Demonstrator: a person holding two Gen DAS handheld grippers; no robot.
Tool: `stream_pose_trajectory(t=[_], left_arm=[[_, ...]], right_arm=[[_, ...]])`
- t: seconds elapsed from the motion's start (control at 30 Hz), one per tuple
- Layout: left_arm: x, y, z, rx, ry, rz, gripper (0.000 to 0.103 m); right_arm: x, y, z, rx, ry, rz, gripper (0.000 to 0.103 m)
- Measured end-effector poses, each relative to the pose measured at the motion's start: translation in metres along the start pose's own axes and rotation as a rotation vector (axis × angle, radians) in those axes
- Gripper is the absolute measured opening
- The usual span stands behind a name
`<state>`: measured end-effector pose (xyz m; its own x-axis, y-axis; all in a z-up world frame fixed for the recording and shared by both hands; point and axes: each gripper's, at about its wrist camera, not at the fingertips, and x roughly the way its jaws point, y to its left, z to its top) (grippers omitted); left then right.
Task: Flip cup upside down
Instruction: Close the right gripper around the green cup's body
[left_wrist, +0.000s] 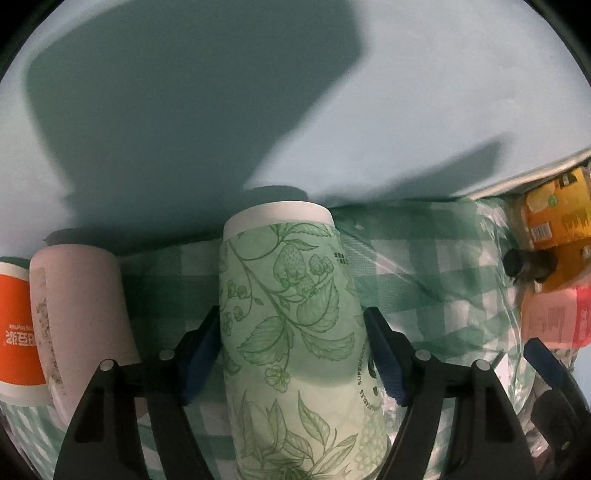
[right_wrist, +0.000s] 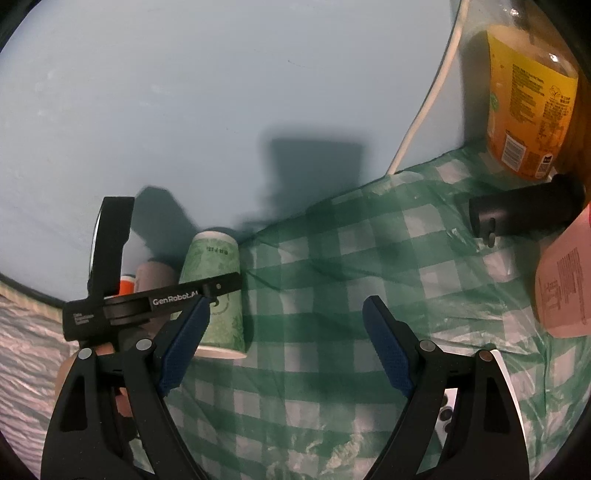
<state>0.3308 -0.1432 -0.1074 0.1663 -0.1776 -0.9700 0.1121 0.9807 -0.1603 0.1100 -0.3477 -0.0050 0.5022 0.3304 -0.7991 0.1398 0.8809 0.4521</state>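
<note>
A green paper cup (left_wrist: 291, 332) with a strawberry print stands upside down on the checked tablecloth (left_wrist: 424, 280), base up, rim down. My left gripper (left_wrist: 291, 354) has its blue pads on both sides of the cup's middle, close against it. The right wrist view shows the same cup (right_wrist: 218, 295) standing on its rim with the left gripper's finger (right_wrist: 207, 288) across it. My right gripper (right_wrist: 284, 347) is open and empty above the cloth, to the right of the cup.
A pale pink cup (left_wrist: 77, 314) and an orange cup (left_wrist: 18, 332) stand to the left of the green cup. An orange bottle (right_wrist: 528, 107), a black cylinder (right_wrist: 517, 214) and a pink pack (right_wrist: 565, 284) sit at the right. A pale wall is behind.
</note>
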Motion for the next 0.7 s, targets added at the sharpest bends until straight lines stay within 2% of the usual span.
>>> stream_pose_trajectory(t=[0.13, 0.27, 0.53, 0.7], left_arm=[[-0.013, 0.004, -0.010, 0.055, -0.005, 0.010, 0.073], [-0.036, 0.005, -0.022, 0.088, -0.039, -0.024, 0.073], [-0.079, 0.019, -0.072, 0.147, -0.094, -0.055, 0.073], [-0.090, 0.037, -0.112, 0.134, -0.111, -0.059, 0.073]], right_arm=[[-0.001, 0.001, -0.006, -0.004, 0.002, 0.006, 0.085], [-0.005, 0.003, -0.014, -0.006, -0.003, 0.017, 0.085], [-0.011, 0.015, -0.043, -0.023, -0.007, 0.067, 0.085], [-0.015, 0.037, -0.066, -0.069, -0.008, 0.109, 0.085]])
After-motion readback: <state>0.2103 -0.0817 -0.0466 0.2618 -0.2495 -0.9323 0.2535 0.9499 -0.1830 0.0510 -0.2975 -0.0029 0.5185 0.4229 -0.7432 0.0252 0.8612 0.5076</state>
